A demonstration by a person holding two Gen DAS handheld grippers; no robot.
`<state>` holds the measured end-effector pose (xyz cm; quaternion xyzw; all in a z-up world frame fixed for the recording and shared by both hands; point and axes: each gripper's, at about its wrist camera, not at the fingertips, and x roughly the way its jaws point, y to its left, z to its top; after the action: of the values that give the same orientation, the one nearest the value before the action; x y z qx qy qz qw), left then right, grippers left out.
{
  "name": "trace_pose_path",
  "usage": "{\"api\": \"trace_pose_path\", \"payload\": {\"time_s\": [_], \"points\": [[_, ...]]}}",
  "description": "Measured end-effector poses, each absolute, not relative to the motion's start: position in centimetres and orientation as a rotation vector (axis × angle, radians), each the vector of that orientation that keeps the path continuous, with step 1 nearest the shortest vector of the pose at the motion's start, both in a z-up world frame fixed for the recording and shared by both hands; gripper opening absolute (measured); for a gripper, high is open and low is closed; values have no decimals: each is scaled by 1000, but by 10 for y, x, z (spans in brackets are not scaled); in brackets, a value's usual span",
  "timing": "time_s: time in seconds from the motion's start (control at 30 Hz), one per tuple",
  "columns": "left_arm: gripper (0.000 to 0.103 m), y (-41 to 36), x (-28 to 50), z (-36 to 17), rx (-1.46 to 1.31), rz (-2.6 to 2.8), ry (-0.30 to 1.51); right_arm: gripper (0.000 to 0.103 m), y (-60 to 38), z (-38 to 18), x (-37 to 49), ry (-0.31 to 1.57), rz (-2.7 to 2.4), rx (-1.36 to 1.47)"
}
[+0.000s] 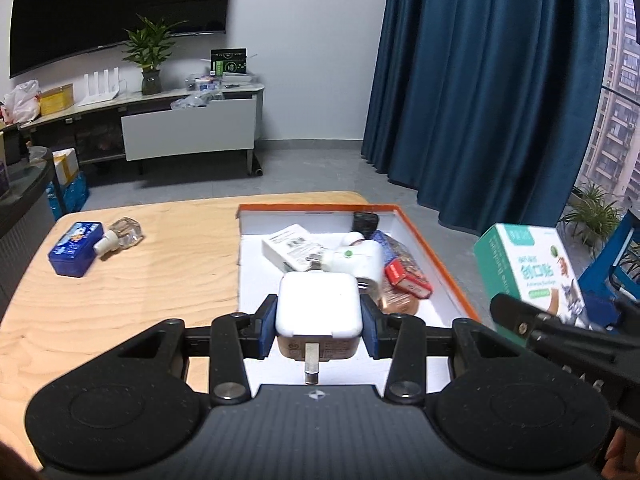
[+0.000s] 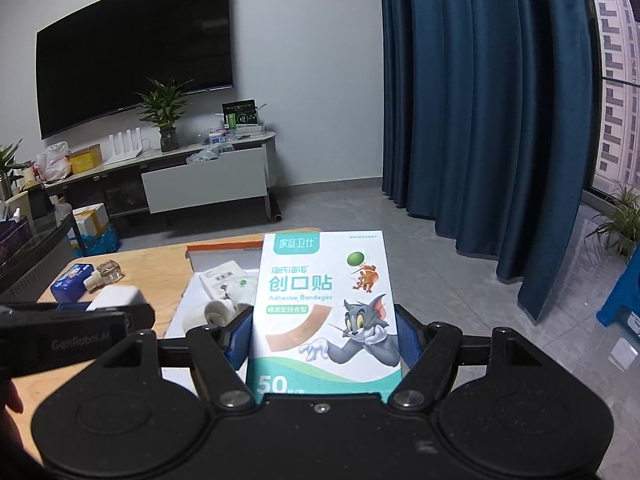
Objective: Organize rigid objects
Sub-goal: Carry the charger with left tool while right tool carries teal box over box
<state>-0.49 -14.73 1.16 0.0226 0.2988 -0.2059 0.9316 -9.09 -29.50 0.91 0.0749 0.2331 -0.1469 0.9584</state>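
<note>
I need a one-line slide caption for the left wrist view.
Left gripper holds a white charger above the orange-rimmed box of small items on the wooden table.

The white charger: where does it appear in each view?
Left wrist view: white charger at centre, clamped in the left hand-held gripper.
Right wrist view: left of centre, behind that gripper.
Shared landmark: blue tin on the table.
</note>
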Motion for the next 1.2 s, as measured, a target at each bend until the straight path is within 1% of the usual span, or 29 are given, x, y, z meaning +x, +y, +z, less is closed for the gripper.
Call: {"api": "trace_pose_path", "payload": {"time_s": [0.43,1.2], "points": [[42,-147,-15,9,37,-398,636,84,-290,6,-93,487,-258,136],[42,-152,-22,11,36,-393,623,84,-292,9,-98,479,-252,132]]}}
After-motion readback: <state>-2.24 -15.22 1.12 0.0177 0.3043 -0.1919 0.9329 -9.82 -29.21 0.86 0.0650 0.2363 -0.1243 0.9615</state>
